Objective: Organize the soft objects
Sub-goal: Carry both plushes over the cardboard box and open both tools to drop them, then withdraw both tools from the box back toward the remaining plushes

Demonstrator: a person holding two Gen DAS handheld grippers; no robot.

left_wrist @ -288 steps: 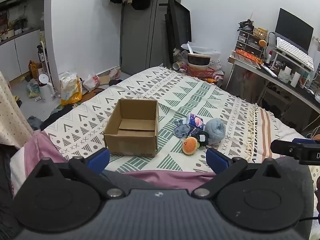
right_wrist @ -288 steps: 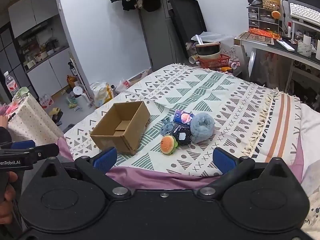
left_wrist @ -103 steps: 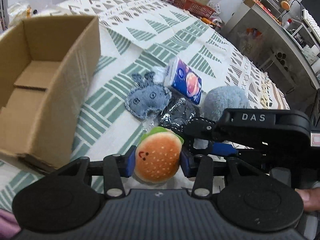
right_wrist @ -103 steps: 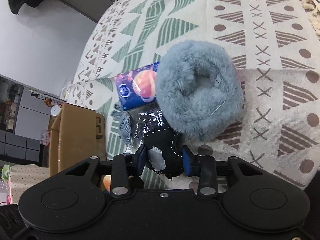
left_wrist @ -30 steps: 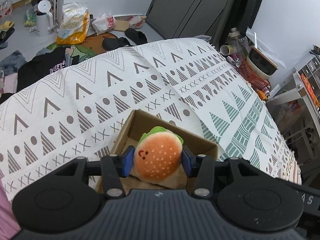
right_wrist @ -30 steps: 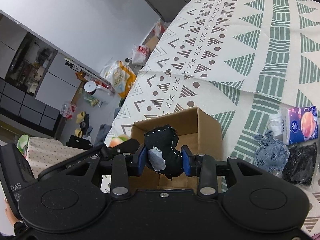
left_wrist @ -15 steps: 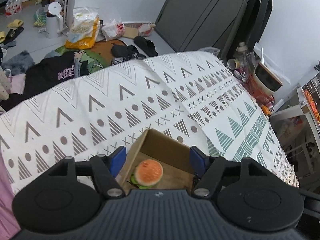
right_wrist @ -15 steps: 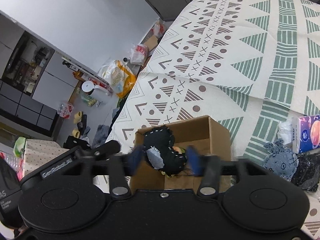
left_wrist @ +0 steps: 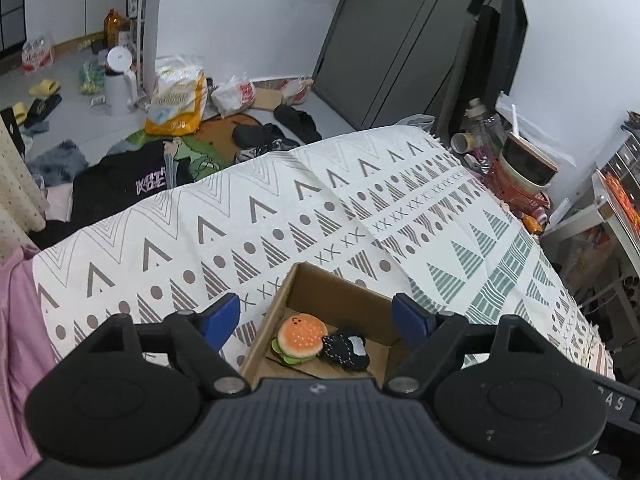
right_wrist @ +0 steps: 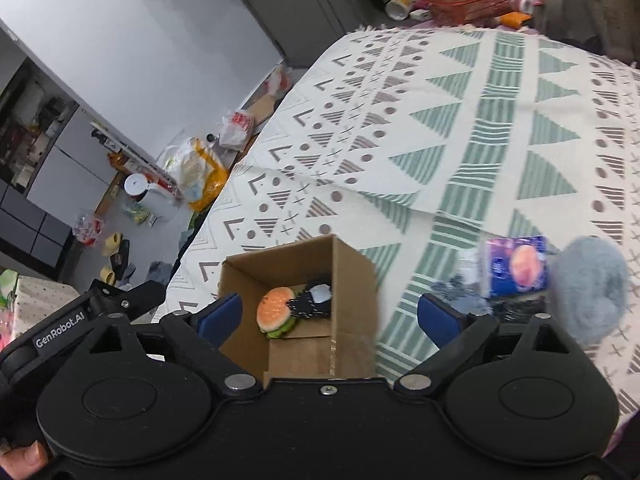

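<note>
Both tongs hang spread and empty above the box: the left tongs (left_wrist: 316,316) and the right tongs (right_wrist: 330,314) hold nothing between their blue pads. The box (right_wrist: 352,280) stands on the bed (right_wrist: 460,128), and in it lie the burger plush (left_wrist: 300,338) and, touching it, the black plush (left_wrist: 347,350) with its white stitching. On the bedspread well to the right of the box wait the grey fluffy plush (right_wrist: 590,288), the tissue pack (right_wrist: 516,266) just beside it, and a blue denim plush (right_wrist: 464,294), partly hidden behind a pad of the right tongs; something dark below the pack is too blurred to name. All of these look light and yielding, so I judge a pinch will squash them rather than slide off. The fluffy one is bulky, and the tongs would do best to bite deep into its middle, since loose fur alone could pull free. The denim one lies flat, so a raised edge or ear seems the place to take it. The pack's film may be slippery; gripping across its short sides looks safest. Readable writing: "GenRobot.AI" on the left tongs' body in the right view, and "DAS" on the right tongs' body in the left view. The pack's print cannot be read.
</note>
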